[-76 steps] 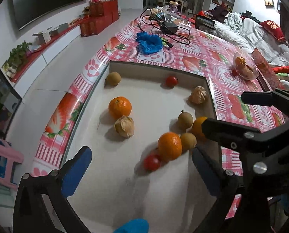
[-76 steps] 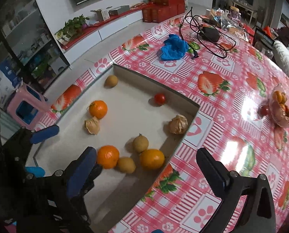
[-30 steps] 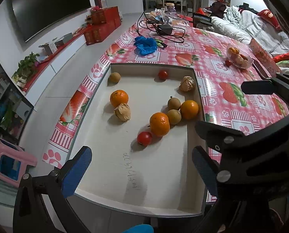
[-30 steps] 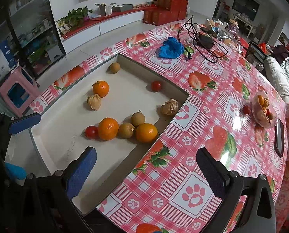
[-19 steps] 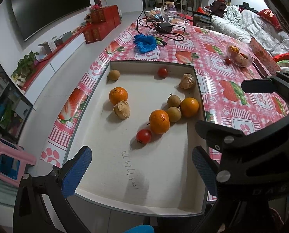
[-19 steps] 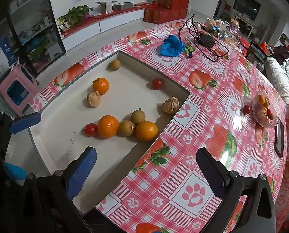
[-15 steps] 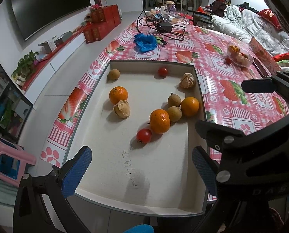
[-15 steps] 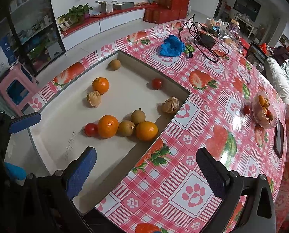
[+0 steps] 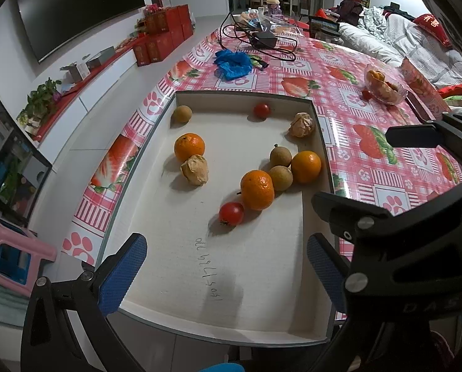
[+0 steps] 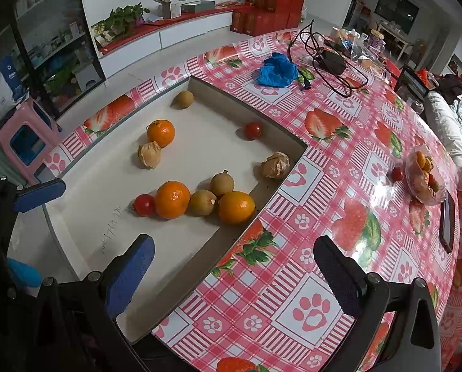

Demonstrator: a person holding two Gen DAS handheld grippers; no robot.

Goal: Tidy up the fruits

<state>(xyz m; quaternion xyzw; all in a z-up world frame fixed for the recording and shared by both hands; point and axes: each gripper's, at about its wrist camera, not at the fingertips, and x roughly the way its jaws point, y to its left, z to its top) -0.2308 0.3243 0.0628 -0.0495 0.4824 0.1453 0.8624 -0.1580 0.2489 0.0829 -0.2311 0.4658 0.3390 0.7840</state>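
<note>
Orange skins gleam in the shallow tray (image 9: 156, 142). In the left wrist view the left gripper (image 9: 226, 266) hangs wide open and empty over the tray's near end; the oranges (image 9: 257, 189) look firm and roll easily, so I would grip across the middle. The right wrist view adds the right gripper (image 10: 234, 266), likewise spread and empty, and a fruit bowl (image 10: 423, 179) well apart.

My left gripper (image 9: 227, 266) held level with jaws spread wide and empty, my right gripper (image 10: 234, 266) just beside it, likewise gaping, gripping nothing
</note>
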